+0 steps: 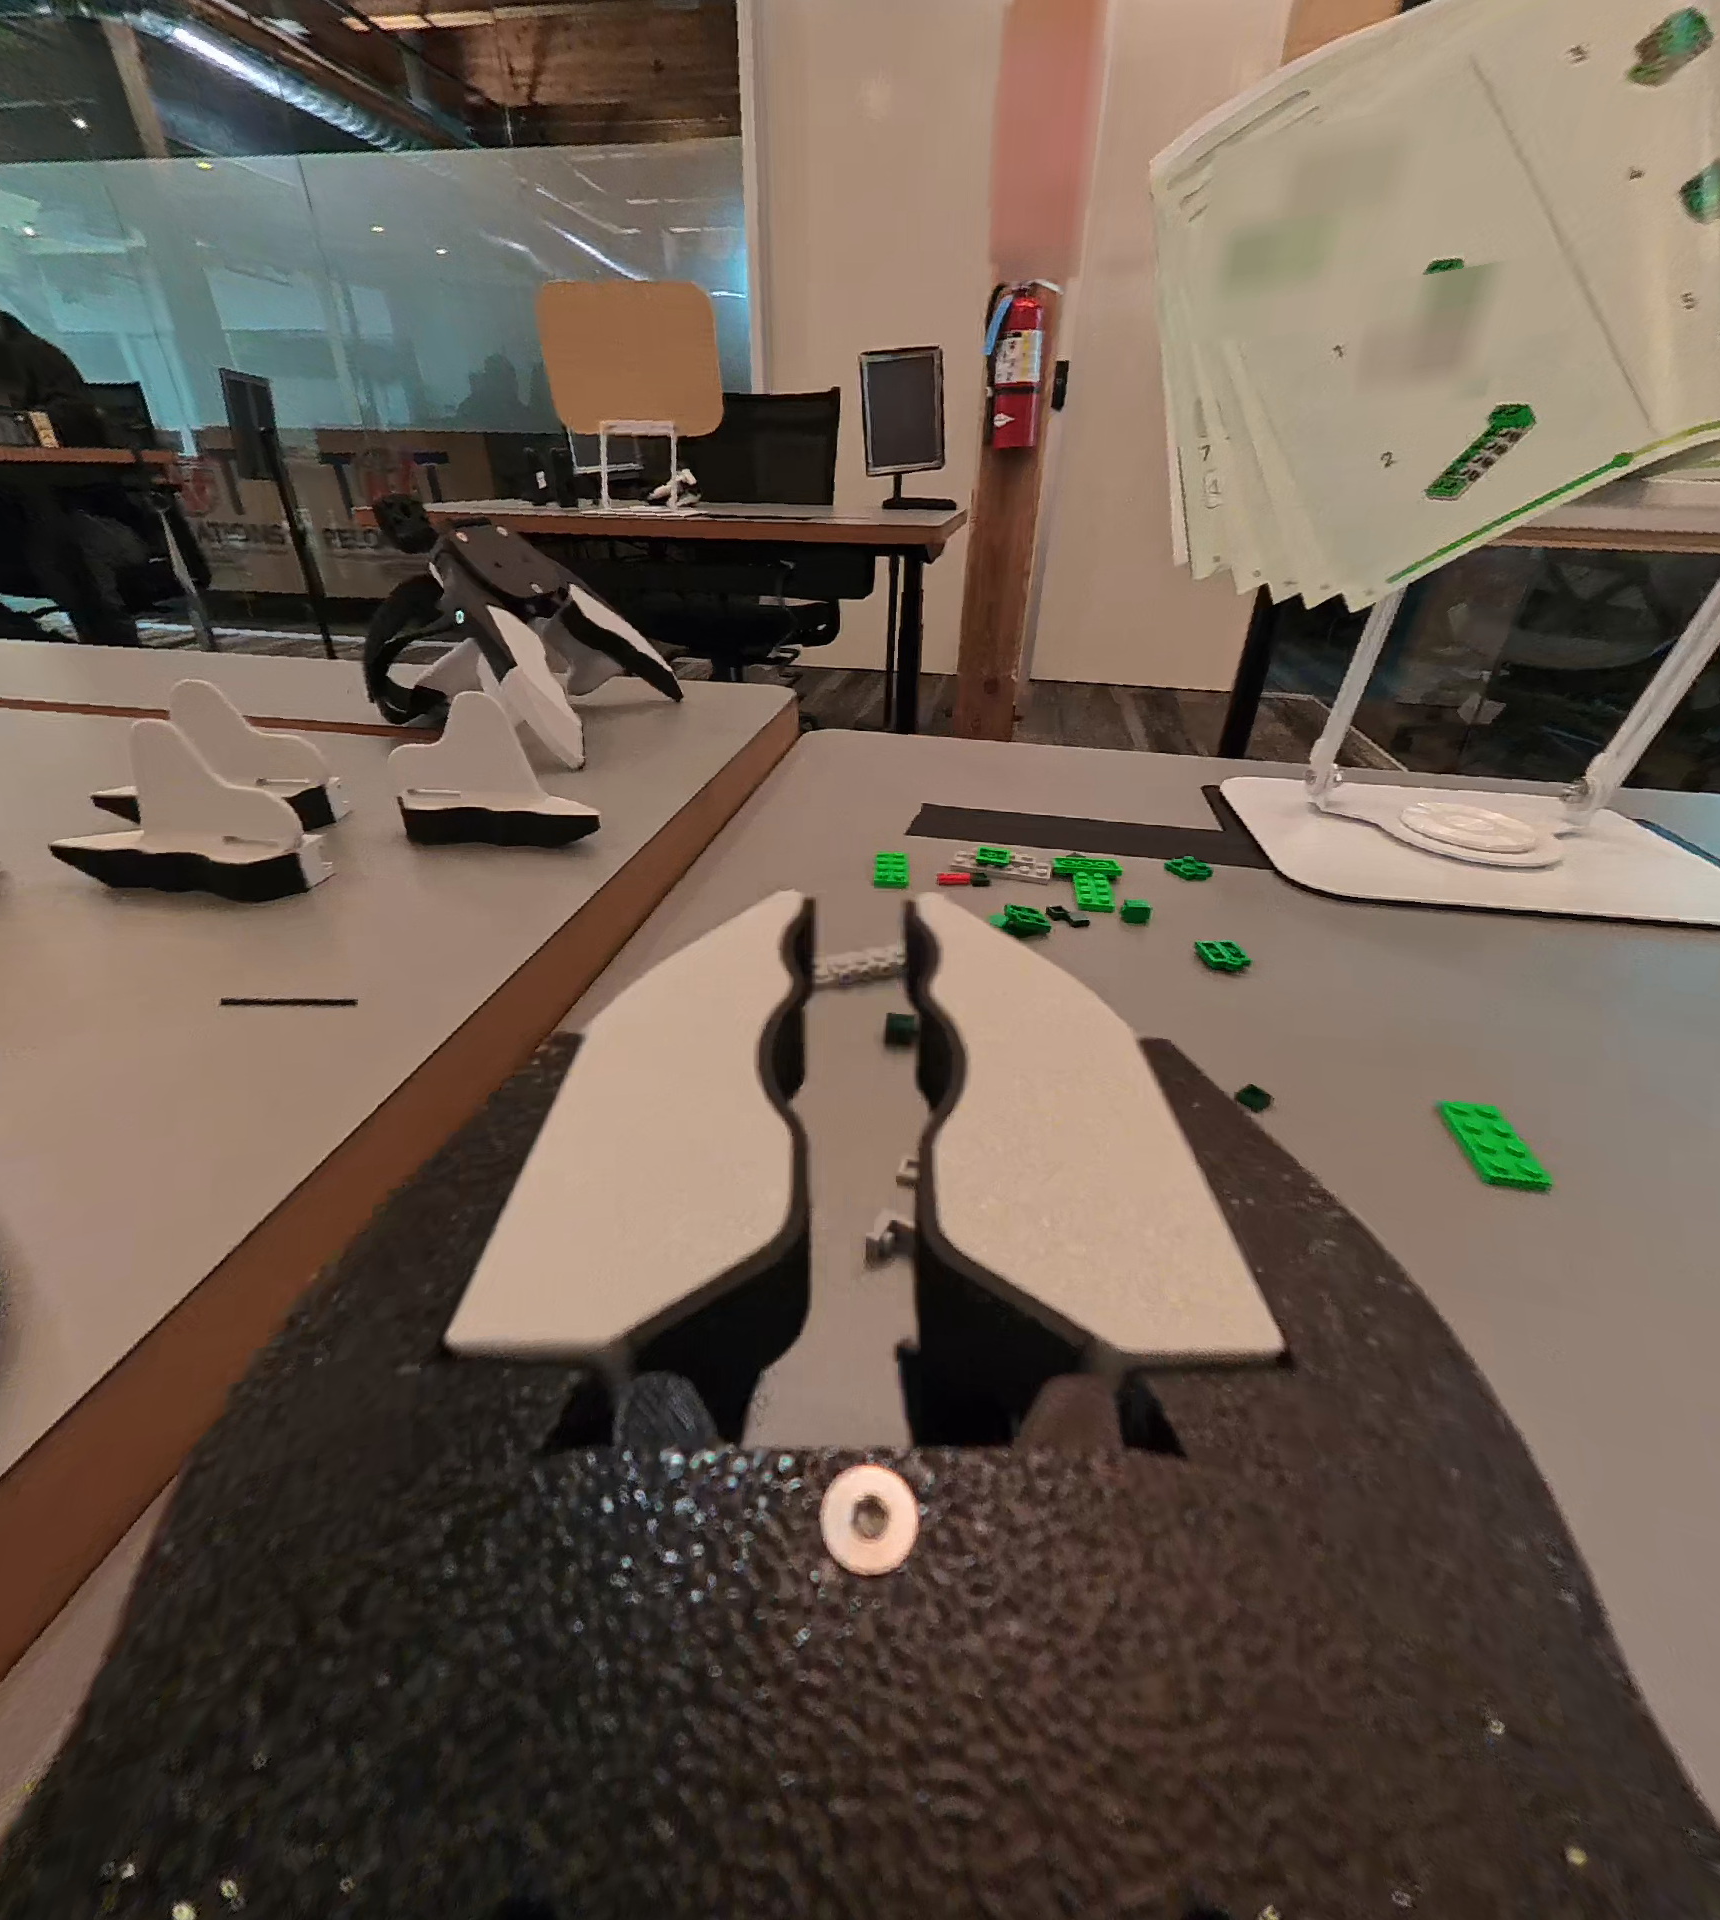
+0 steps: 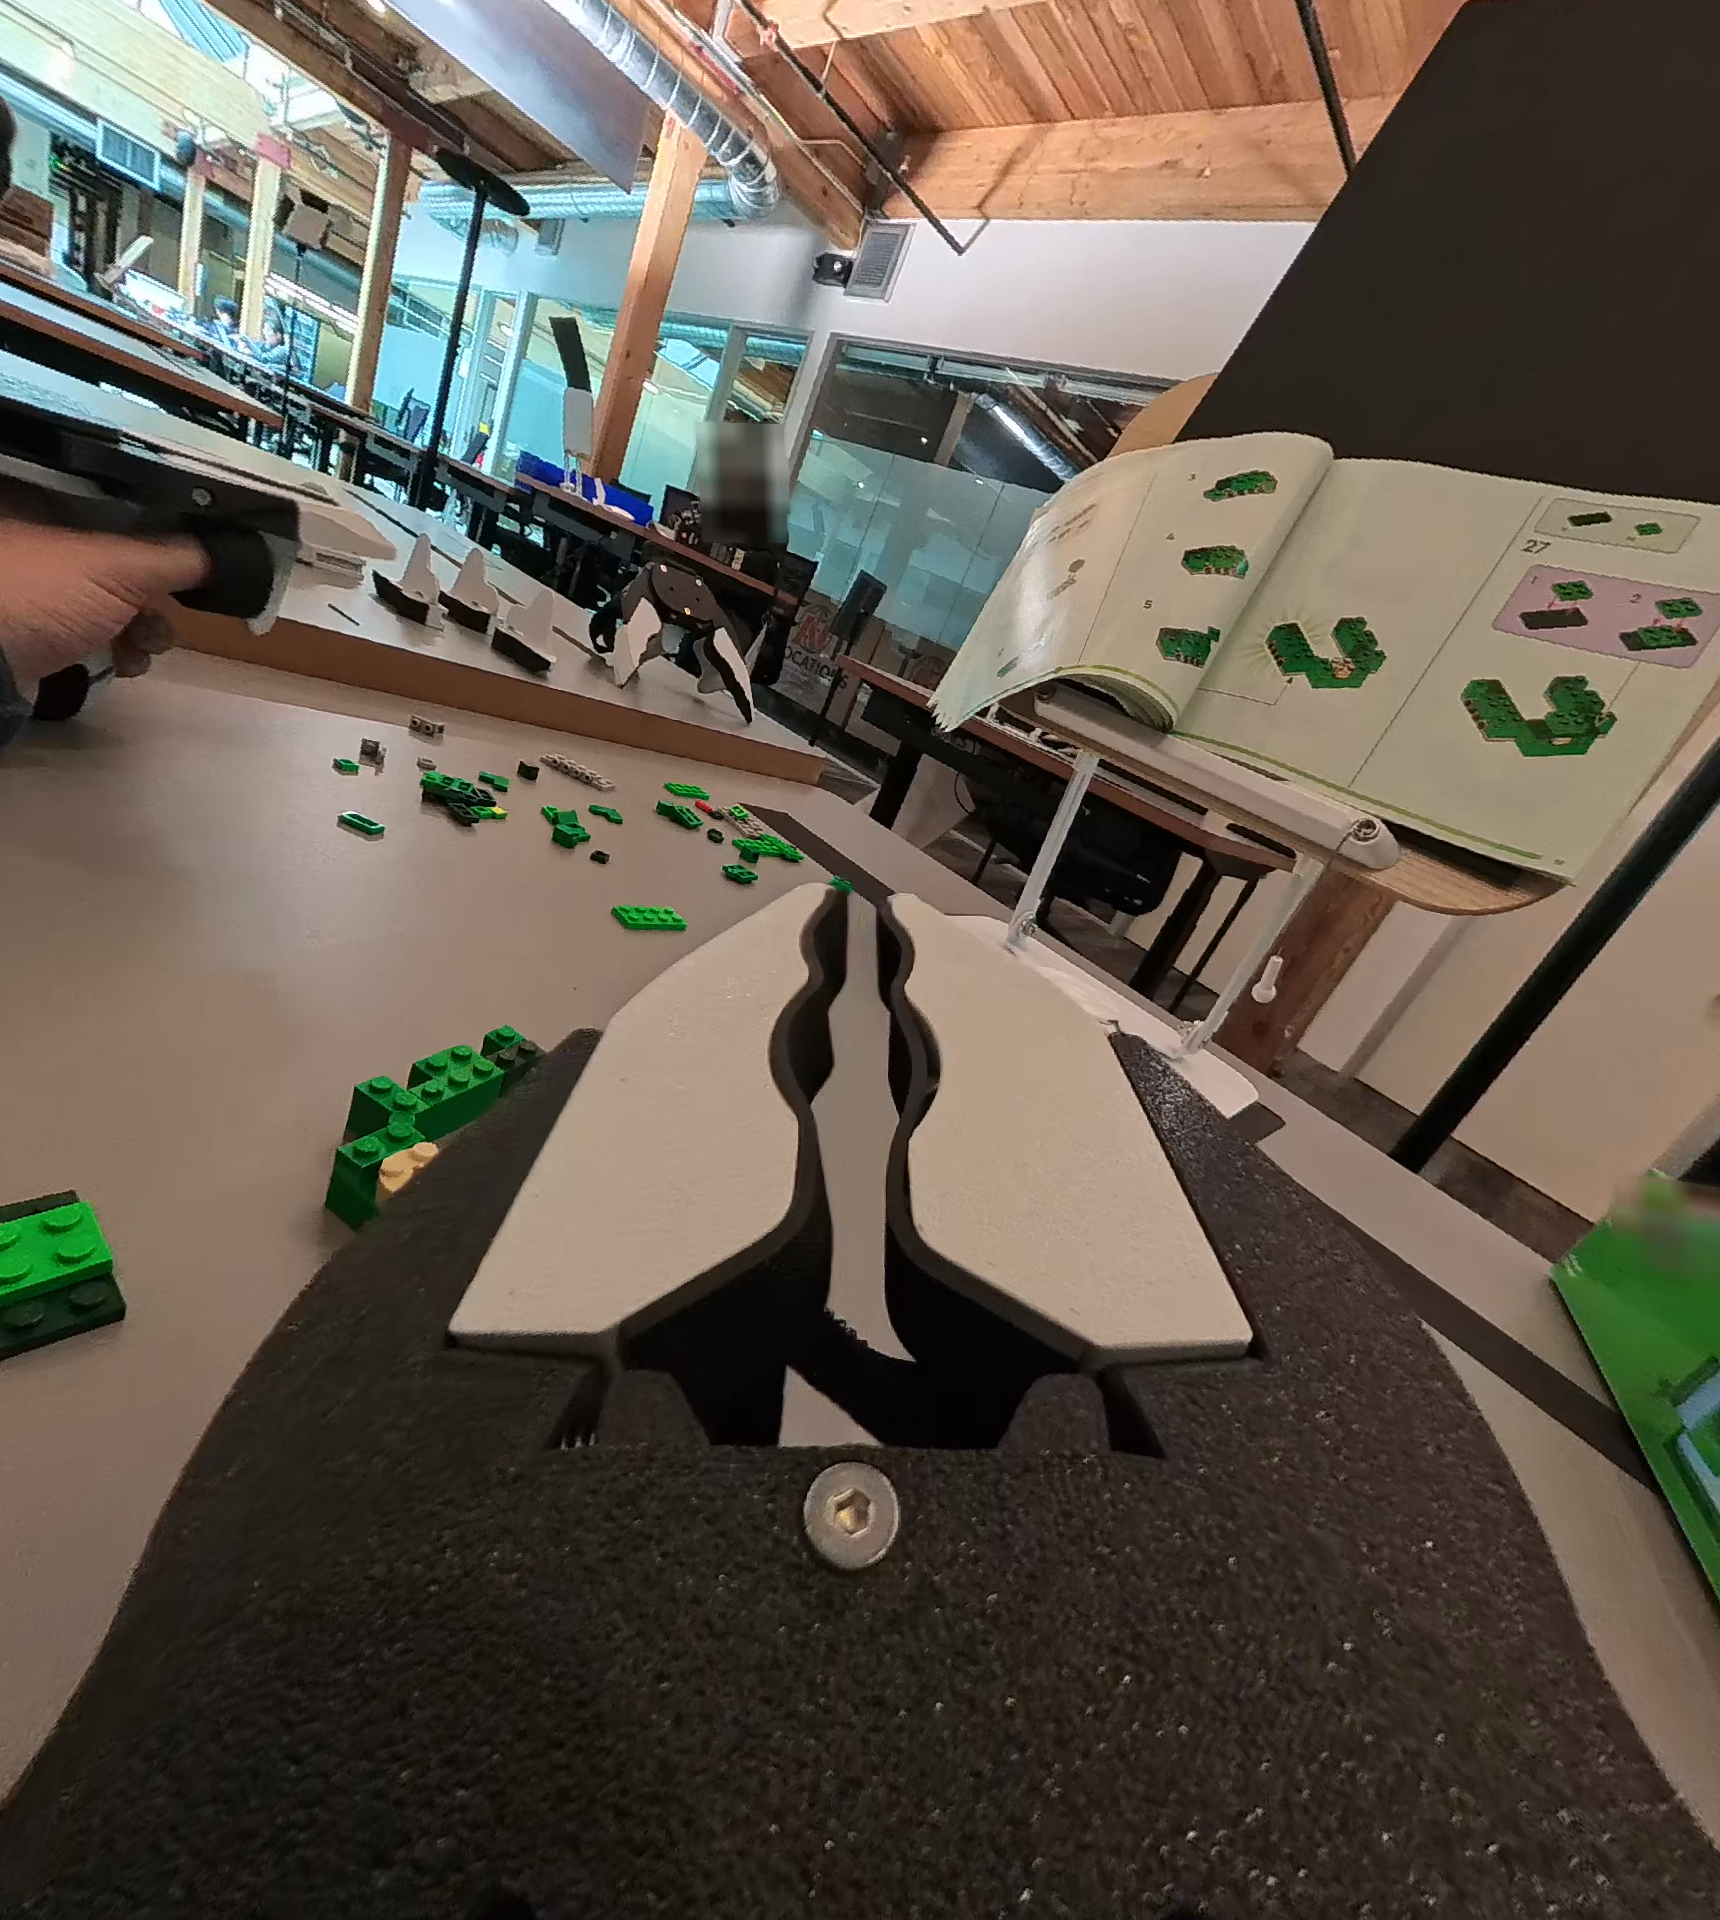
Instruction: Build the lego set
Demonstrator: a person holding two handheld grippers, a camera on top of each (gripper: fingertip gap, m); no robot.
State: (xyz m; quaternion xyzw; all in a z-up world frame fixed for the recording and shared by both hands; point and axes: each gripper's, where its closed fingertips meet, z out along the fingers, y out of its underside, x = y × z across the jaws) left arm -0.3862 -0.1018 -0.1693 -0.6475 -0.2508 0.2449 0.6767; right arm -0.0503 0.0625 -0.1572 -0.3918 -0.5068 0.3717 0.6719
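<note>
Left gripper [image 1: 858,925]: rough black textured plastic body, matt white fingers; bricks [image 1: 1495,1143]: glossy green plastic; table [image 1: 1458,1403]: smooth matt grey.

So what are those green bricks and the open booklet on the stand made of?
The green bricks look like hard moulded plastic: glossy, sharp-edged, with round studs on top. The booklet looks like thin printed paper, probably lightly coated: its pages curl and fan at the edge.

fire extinguisher [image 1: 1017,364]; monitor [image 1: 903,416]; spare fingers [image 1: 212,831]

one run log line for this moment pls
left gripper: open, empty, over grey plate | right gripper: nearly closed, empty | green sub-assembly: on table | instruction booklet: open on stand
</note>
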